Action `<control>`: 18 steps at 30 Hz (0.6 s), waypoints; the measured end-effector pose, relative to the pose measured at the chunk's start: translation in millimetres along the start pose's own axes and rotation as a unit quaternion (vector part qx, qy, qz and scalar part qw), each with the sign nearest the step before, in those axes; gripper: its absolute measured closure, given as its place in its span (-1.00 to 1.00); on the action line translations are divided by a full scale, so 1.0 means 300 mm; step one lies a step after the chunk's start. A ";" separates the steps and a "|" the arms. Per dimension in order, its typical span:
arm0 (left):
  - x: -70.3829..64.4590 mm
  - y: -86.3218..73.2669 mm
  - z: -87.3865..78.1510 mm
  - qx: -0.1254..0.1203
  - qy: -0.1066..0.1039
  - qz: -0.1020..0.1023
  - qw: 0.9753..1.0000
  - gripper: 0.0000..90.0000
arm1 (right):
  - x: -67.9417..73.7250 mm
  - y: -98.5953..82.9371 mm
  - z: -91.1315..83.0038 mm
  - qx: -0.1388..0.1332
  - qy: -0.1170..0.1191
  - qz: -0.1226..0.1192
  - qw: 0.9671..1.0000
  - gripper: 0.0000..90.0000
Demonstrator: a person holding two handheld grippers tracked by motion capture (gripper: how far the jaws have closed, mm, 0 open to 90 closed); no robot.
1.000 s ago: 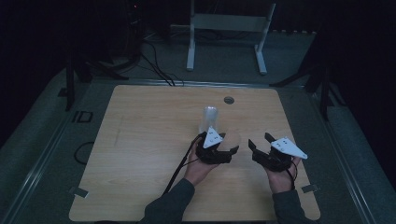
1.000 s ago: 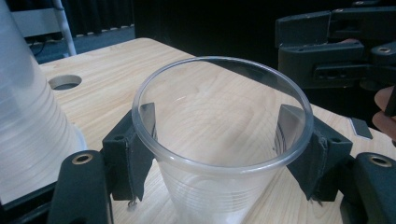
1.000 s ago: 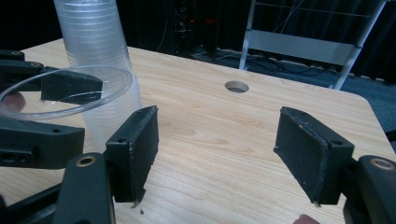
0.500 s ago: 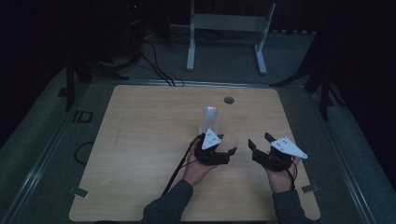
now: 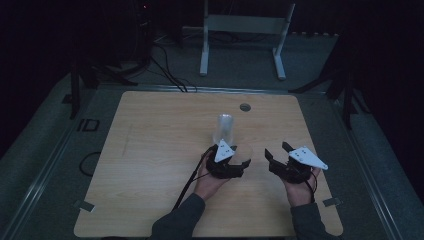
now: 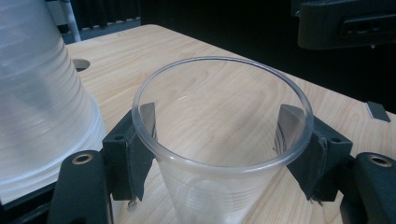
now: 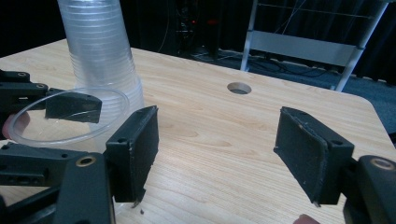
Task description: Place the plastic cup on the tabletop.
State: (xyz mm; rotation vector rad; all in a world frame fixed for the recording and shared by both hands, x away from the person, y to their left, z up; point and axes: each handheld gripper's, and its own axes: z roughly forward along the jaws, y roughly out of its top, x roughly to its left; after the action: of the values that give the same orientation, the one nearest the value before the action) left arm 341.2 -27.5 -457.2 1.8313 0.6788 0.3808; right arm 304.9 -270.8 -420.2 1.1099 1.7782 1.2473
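Note:
A single clear plastic cup (image 6: 219, 191) stands upright between my left gripper's (image 6: 217, 121) jaws, whose pads press on its wall just under the rim. In the high view my left gripper (image 5: 241, 156) sits at the table's middle front with the cup (image 5: 243, 151) in it. Touching distance to its left rises a stack of upturned clear cups (image 6: 37, 93) (image 5: 226, 127) (image 7: 100, 46). My right gripper (image 7: 217, 135) (image 5: 278, 150) is open and holds nothing, a short way right of the held cup (image 7: 65, 135).
The wooden table (image 5: 150, 150) has a round hole (image 5: 245, 107) (image 7: 239, 88) near its far edge. A white metal frame (image 5: 242, 25) stands on the floor beyond the table. Cables trail from my left gripper toward the front edge.

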 end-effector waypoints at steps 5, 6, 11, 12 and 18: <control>0.003 -0.008 -0.002 0.001 0.001 -0.002 1.000 -0.33 | 0.000 -0.002 0.001 0.001 0.000 0.000 1.000 -0.34; 0.003 -0.009 -0.001 0.001 0.001 -0.002 1.000 -0.33 | 0.000 -0.002 0.001 0.000 0.000 0.000 1.000 -0.34; 0.004 -0.015 0.000 0.003 0.002 -0.003 1.000 -0.33 | 0.000 -0.003 0.000 0.001 0.000 0.001 1.000 -0.34; 0.004 -0.015 0.000 0.003 0.002 -0.003 1.000 -0.33 | -0.001 -0.003 0.000 0.000 0.000 0.001 1.000 -0.34; 0.007 -0.027 0.000 0.006 0.004 -0.005 1.000 -0.33 | -0.001 -0.004 0.000 0.001 0.000 0.001 1.000 -0.33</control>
State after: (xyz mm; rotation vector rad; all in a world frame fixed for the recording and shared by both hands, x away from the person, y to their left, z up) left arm 340.8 -24.2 -465.0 1.8375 0.6970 0.3771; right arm 304.7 -271.4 -421.4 1.1124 1.7792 1.2475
